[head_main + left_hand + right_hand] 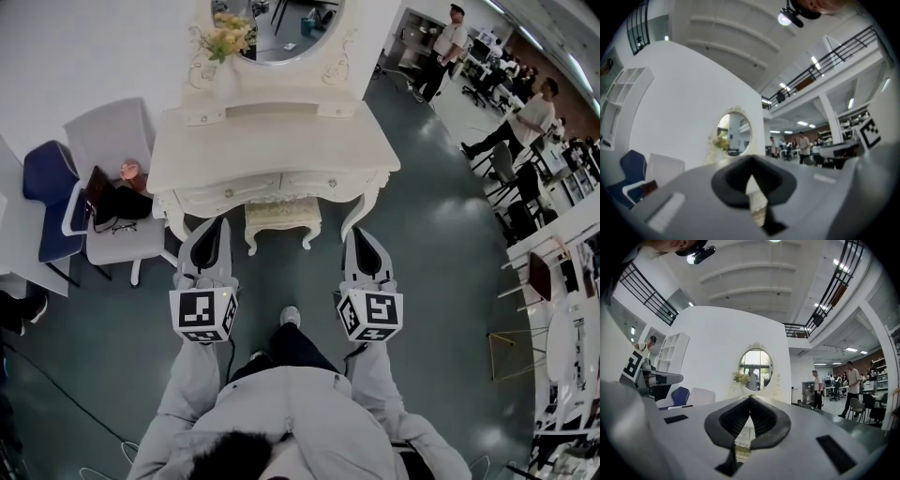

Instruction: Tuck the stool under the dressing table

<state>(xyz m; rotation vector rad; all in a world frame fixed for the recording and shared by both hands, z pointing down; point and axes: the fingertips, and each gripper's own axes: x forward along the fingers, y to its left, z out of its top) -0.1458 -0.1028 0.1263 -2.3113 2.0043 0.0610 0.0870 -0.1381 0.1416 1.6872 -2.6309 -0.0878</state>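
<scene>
A grey-green floor (pixel 441 281) fills the room. A cream dressing table (pixel 272 155) stands against the white wall, with an oval mirror (pixel 286 28) rising at the back of its surface. To its left are a grey chair (pixel 112 141) with dark things on its seat and, further left, a blue chair (pixel 45 183).

The stool (pixel 281 217), cream like the table, stands in the gap between the table's two front legs. Its padded seat lies partly under the drawer front, and its near edge and legs show just in front of it.

The person holds both grippers level, pointing at the table, one on each side of the stool. The left gripper (pixel 214 225) is just in front of the table's left front leg, and its fingers (pixel 729 180) are pressed together with nothing between them. The right gripper (pixel 361 234) is just in front of the right front leg, and its fingers (pixel 726 420) are likewise closed and empty.

A small bunch of yellow flowers (pixel 225 37) stands on the surface beside the mirror.
</scene>
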